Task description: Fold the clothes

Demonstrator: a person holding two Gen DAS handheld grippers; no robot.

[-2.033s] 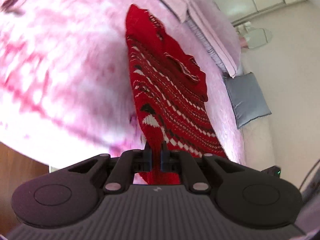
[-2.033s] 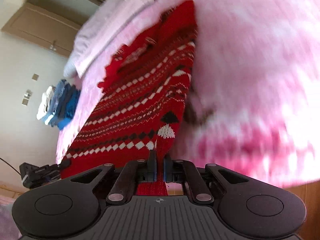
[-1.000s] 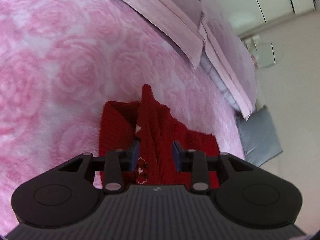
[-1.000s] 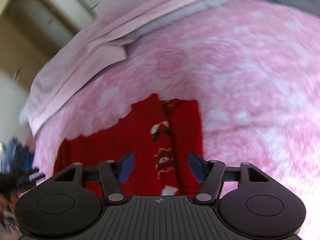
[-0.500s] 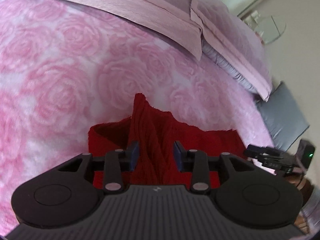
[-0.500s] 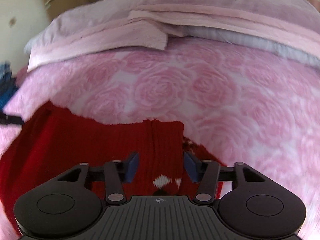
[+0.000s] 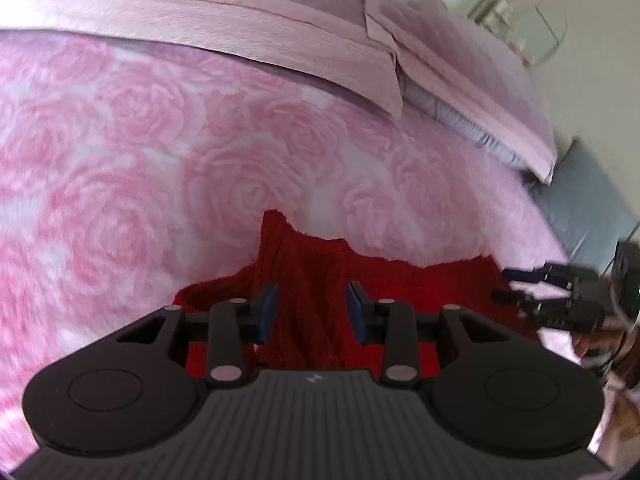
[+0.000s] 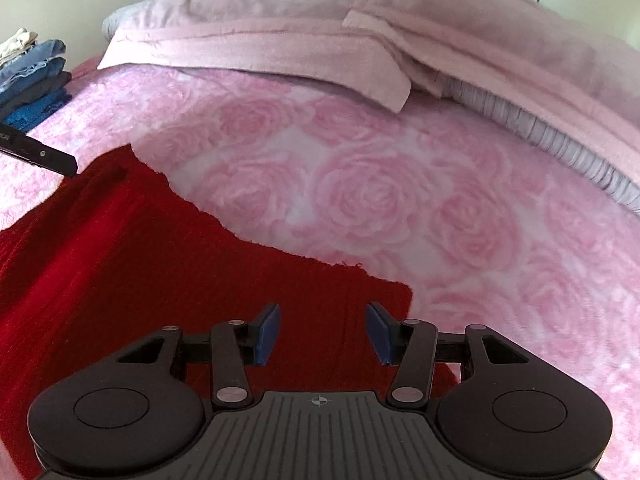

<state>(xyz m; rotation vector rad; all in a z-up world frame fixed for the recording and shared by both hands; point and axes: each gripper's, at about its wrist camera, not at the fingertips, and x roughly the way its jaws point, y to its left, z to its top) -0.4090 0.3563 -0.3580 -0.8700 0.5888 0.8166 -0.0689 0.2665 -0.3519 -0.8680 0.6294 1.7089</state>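
Observation:
A red knitted sweater [image 8: 168, 264] lies folded on the pink rose-patterned bedspread [image 8: 400, 184]. In the right wrist view my right gripper [image 8: 323, 334] stands open just over the sweater's right corner, nothing between its blue pads. In the left wrist view the sweater [image 7: 400, 280] shows a raised ridge of knit running up between the fingers of my left gripper [image 7: 312, 312], which is open around it. The right gripper's black fingers [image 7: 536, 284] show at the right edge there. The left gripper's finger [image 8: 38, 153] pokes in at the left of the right wrist view.
Pale pink pillows [image 8: 260, 40] lie across the head of the bed. A stack of folded blue and cream clothes [image 8: 32, 76] sits at the far left. A grey cushion [image 7: 584, 204] lies beside the bed on the right.
Both grippers carried the sweater's hem up over its body, then let go and opened. The patterned side is now hidden under plain red knit. Both grippers have drawn back slightly.

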